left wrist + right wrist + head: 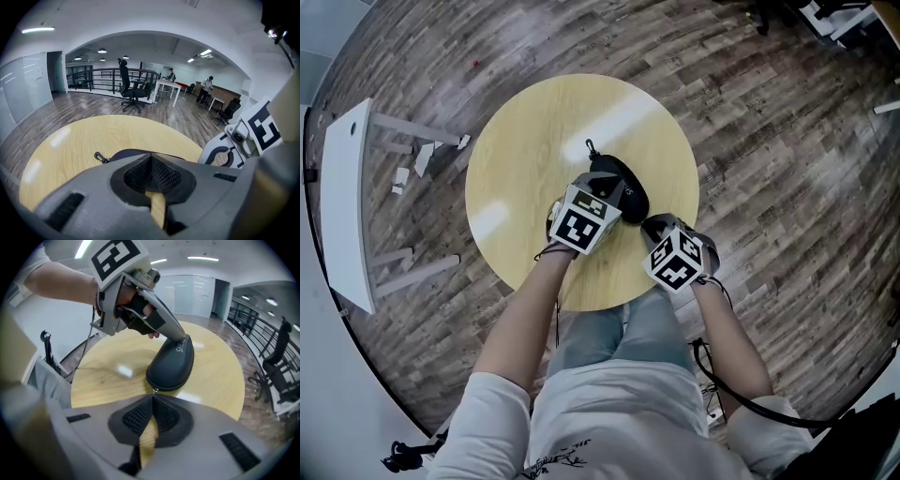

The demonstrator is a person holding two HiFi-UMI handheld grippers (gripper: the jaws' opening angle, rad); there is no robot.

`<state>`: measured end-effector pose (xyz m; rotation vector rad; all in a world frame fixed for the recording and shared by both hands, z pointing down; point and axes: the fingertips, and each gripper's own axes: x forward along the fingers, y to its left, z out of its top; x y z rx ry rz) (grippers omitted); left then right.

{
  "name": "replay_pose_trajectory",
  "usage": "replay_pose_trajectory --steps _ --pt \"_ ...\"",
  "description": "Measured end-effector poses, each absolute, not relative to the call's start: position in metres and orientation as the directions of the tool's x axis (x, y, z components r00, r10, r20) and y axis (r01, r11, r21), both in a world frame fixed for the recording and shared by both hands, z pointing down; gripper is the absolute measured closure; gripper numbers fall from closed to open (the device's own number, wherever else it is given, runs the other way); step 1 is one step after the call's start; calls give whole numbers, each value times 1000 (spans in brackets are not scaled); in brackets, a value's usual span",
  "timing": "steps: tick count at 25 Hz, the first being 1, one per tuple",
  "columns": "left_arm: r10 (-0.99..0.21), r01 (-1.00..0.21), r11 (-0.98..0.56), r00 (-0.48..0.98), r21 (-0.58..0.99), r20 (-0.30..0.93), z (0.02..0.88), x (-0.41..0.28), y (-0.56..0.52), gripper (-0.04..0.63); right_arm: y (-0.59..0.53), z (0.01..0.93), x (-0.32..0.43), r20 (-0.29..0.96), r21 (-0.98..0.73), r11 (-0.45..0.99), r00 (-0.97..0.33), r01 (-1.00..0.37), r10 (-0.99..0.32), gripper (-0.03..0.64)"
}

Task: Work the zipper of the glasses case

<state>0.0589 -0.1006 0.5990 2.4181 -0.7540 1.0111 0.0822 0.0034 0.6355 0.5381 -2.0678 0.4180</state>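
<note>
A black oval glasses case [630, 190] lies near the middle of the round yellow table [534, 141]. My left gripper [607, 192] is shut, and its tips press down on the top of the case [173, 364], as the right gripper view shows [182, 339]. In the left gripper view the case [123, 153] lies just beyond the closed jaws [151, 158]. My right gripper [152, 397] is shut at the case's near end, where the small metal zipper pull [154, 390] runs into its tips. A black clip on a loop [591, 148] hangs off the case's far end.
A white desk [347, 202] stands on the wood floor to the left of the table. Farther off in the room are an office chair [129, 89], white desks [166, 86], a railing and two people [206, 86]. The person's legs are at the table's near edge.
</note>
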Motion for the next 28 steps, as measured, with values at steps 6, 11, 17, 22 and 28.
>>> replay_pose_trajectory --steps 6,11,17,22,28 --pt "-321 -628 -757 597 180 735 596 60 -99 589 5 635 61 838 -144 702 -463 -698 -289 617" --pt "-321 -628 -756 604 187 730 594 58 -99 589 4 636 52 827 -196 583 -452 -789 -334 617" --pt "-340 -640 -747 602 182 723 594 56 -103 589 1 637 42 804 -291 408 -453 -865 -386 617" --pt "-329 -623 -761 610 180 721 595 58 -99 589 0 637 47 806 -208 424 -400 -881 -437 617" --pt "-335 -628 -758 608 178 719 599 55 -104 589 22 636 78 830 -141 429 -343 -892 -440 615"
